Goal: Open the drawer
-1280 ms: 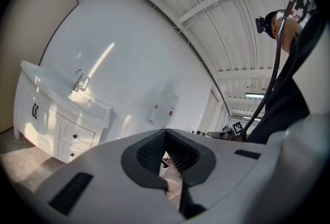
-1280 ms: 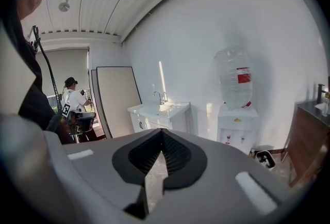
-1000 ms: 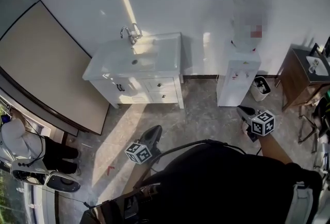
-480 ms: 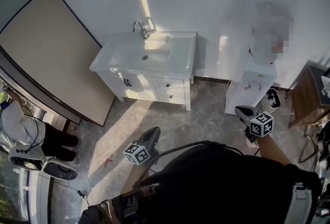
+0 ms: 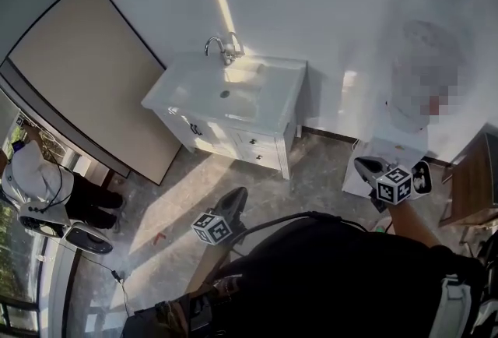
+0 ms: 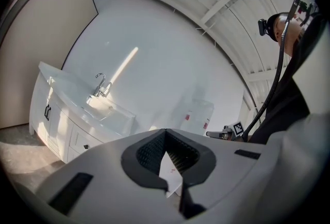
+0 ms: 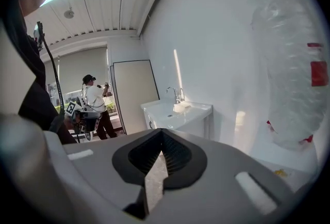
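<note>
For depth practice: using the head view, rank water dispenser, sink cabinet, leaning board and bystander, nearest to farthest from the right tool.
1. Water dispenser, right beside the right tool.
2. Sink cabinet, centre.
3. Leaning board, left.
4. Bystander, far left edge.

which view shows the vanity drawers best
The head view: the drawers show from above, their fronts whole and unobstructed. The left gripper view shows the fronts obliquely, partly cut off by its own body. The right gripper view shows the vanity far off, drawers not discernible.

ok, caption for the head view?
Left tongs and right tongs, both shut, held short of the white vanity, drawers closed.
</note>
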A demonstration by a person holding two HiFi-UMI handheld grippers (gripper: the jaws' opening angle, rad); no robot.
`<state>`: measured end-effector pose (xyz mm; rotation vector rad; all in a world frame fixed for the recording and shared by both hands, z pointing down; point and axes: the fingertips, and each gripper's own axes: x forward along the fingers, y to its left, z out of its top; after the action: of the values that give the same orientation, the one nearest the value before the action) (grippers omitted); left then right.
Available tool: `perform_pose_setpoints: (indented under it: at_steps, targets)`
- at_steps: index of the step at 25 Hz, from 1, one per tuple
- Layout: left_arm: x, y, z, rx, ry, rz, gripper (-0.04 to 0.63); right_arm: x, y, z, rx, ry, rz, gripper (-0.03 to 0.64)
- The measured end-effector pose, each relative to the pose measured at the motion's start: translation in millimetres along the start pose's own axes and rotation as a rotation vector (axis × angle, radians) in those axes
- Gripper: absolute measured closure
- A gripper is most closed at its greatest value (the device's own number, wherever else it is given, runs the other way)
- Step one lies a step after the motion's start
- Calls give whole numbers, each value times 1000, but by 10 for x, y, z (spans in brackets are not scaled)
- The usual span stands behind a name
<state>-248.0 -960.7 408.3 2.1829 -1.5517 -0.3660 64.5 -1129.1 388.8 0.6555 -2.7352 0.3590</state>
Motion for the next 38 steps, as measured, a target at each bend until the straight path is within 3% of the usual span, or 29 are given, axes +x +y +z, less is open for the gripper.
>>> perform_pose_setpoints:
  at_steps: [8,16,21,30,38]
  targets:
    - [574,-255,-143,8,20,69,595,221,-701,-2,16,9,99,615]
    - [710,18,-69,2,40,108,595,632,-832,21,27,25,142,615]
    - [769,427,75,-12,26,73,595,1014,-722,146,1,45,127,615]
    - [794,1460,757,-10,10,-18,595,1786,-440,863,-30,12,28,615]
    - [672,2228,1046,-29,-18,-19,595,2579,-54,1101,-74,71,62,615]
